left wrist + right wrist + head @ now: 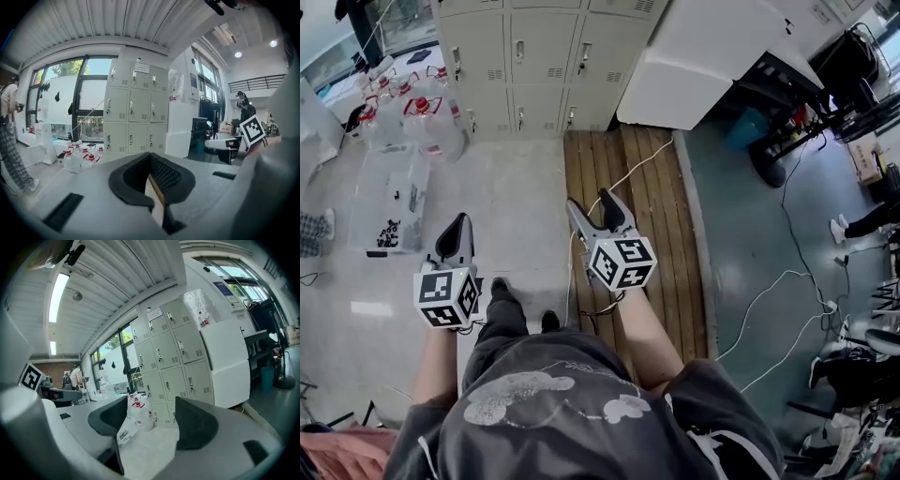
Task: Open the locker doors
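The person is standing on the floor (516, 206) and holding both claws out in front, level and pointing toward the far wall. The left claw (463, 219) is sitting closed and empty: its dark pads are meeting at the tips, with only a thin slit behind them showing the floor. The right claw (590, 199) is standing wide open, its two pads well apart, and nothing is lying between them except the view of the floor and the jugs beyond. The locker doors (542, 56) are facing the person at the far end of the room in a pale bank of several columns, and every door in sight is sitting shut with its handle flat. Both claws are hanging well apart from them. Clear jugs with red caps (417, 117) are clustering on the floor just left of the lockers, and a large white cabinet (694, 56) is standing to their right. A strip of wooden boards (628, 216) is running from the lockers toward the person under the right claw, with a white cable (630, 173) trailing across it.
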Available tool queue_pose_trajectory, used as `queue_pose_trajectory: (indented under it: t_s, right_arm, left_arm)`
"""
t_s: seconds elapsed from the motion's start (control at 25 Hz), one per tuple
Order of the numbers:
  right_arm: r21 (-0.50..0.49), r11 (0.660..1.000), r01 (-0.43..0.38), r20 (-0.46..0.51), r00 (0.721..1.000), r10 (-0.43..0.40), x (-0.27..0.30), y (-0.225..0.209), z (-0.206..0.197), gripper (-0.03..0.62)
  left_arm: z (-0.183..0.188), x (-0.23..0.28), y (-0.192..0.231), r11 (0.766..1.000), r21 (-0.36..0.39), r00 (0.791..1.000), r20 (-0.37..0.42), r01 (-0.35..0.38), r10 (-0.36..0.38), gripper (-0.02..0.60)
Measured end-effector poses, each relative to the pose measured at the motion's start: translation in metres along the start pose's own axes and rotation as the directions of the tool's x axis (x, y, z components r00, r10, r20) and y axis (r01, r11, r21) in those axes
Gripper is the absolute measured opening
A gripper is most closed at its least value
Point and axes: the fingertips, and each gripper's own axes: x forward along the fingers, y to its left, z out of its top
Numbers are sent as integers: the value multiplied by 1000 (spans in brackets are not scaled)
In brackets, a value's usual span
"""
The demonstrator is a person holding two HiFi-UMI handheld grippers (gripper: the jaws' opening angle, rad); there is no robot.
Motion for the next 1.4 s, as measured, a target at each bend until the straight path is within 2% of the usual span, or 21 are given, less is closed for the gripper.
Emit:
queue_pose_trajectory:
  t_s: [0.2, 0.4, 0.68, 0.88, 1.04, 1.4]
  right_arm:
    - [25, 999, 39, -41, 998, -38, 31, -19, -9, 310]
    - [25, 993, 112, -60, 992, -111, 73, -48, -8, 310]
    - [38, 982, 184, -86, 980, -180, 173, -83, 8, 311]
    - [32, 980, 198, -103, 976, -194, 247, -85, 19, 310]
    - [4, 967, 256, -122, 960, -254, 282, -96, 20, 310]
    - [33, 931, 365, -135, 924, -357, 323, -147, 17, 310]
  left_arm:
    - [1, 41, 11, 1000, -1, 1000, -7, 23, -23, 8]
    - [4, 105, 30, 997, 2, 997, -20, 75, -75, 8]
    - [41, 212, 78, 992, 54, 994, 1, 113, -113, 8]
    - [51, 271, 115, 988, 23, 988, -21, 151, -150, 8]
    - [51, 308, 134, 985, -7, 984, -40, 173, -173, 9]
    - [49, 383, 144, 977, -12, 973, -91, 211, -211, 8]
